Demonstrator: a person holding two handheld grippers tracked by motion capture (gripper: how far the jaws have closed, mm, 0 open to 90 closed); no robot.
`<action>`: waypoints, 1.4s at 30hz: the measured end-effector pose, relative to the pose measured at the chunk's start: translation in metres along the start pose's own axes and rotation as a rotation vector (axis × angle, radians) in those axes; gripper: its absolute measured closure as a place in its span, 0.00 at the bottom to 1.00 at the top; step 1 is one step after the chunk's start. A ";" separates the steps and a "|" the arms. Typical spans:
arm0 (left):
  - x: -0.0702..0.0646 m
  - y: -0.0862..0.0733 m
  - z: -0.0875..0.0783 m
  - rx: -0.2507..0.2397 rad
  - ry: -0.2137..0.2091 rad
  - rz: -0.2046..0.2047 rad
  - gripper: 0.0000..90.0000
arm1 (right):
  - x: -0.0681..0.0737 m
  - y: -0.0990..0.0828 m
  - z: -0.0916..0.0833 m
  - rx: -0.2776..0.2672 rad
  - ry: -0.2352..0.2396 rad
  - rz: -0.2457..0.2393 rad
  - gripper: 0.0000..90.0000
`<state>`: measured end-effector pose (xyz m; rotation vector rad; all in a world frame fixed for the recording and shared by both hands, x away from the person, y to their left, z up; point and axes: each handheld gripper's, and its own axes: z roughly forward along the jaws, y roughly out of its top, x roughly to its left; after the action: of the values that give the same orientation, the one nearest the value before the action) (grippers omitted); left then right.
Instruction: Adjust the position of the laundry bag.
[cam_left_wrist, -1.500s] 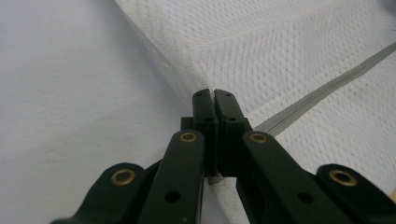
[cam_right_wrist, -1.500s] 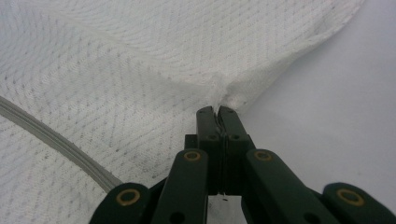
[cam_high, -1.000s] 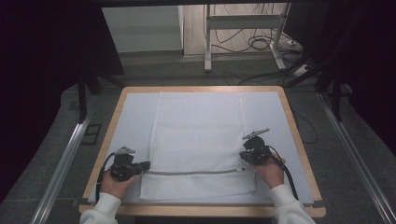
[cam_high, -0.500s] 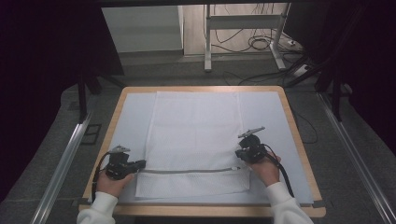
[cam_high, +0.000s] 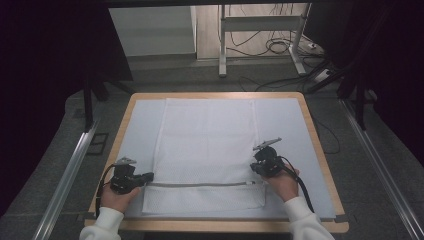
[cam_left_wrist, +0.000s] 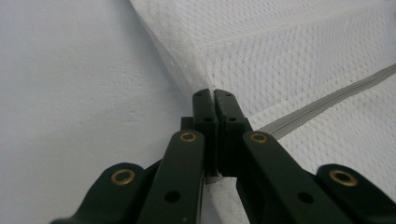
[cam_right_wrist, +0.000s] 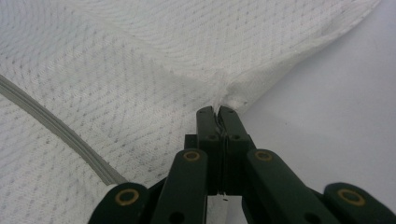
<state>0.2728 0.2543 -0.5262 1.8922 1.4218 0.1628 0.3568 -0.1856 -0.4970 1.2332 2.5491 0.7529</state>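
Both claws are clenched on the white mesh laundry bag: the left claw pinches its left edge just by the end of the grey zipper, and the right claw nips a puckered bit of the right edge, a little farther up the bench. From the left claw's own camera the fabric rides up in a fold ahead of the closed tips; the right one shows the mesh bunched into the tips.

By my reckoning the fold has only begun. Most of the bag lies flat and spread out, its near strip below the zipper is on the bench, and the lifting over and smoothing are yet to come.

A pale sheet covers the wood-rimmed bench. Beyond it lie grey floor, a metal table frame and loose cables, with dark curtains at both sides.
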 end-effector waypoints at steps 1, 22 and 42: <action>0.000 0.000 0.000 0.000 0.000 0.000 0.99 | 0.000 0.000 0.000 0.000 0.000 0.000 0.98; -0.008 0.003 -0.001 -0.006 0.073 0.053 0.60 | -0.008 -0.009 -0.009 -0.030 0.011 0.013 0.75; -0.072 0.048 0.007 -0.120 0.010 0.195 0.33 | -0.036 -0.034 -0.045 -0.192 0.032 0.114 0.37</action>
<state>0.2858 0.1835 -0.4777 1.9301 1.2048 0.3442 0.3385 -0.2467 -0.4779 1.3205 2.3806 1.0232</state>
